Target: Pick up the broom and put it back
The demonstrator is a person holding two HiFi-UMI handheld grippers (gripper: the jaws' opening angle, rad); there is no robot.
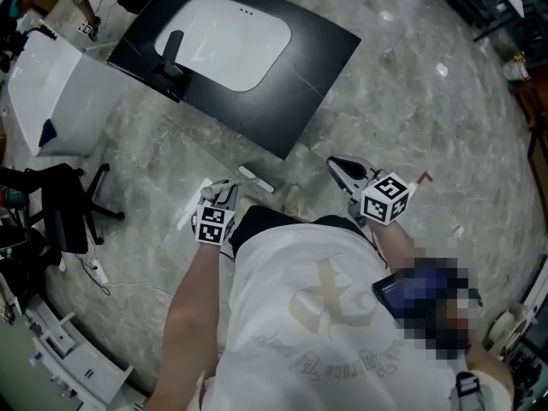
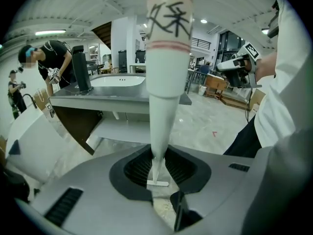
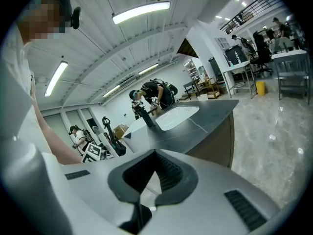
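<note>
The left gripper [image 1: 224,188] has the broom [image 2: 161,111] by its white stick. Its jaws are about half closed, and the pads press on the thin part of the stick from both sides. The right gripper [image 1: 342,171] has nothing in it, and its jaws are only a little way apart. Both grippers are on the near side of the black sink counter [image 1: 317,67], a short way out from its near corner. The left one is nearer the tap end and the right one nearer the far end. The stick pokes out past the left jaws toward that near corner. In the left gripper view it stands up tall in front of the counter. I cannot see the brush end at all. The job now looks like carrying the broom back to its place, though the pictures do not show where that place is. To do this well, keep the left jaws tight, because a long stick held by one thin spot can tip or slip. It may help to bring the right gripper over and close it on the stick a bit farther along, so that two holds stop the wobble. Keep the stick away from the counter's edge and corner. Turn slowly, since the hidden brush end could bump something.
</note>
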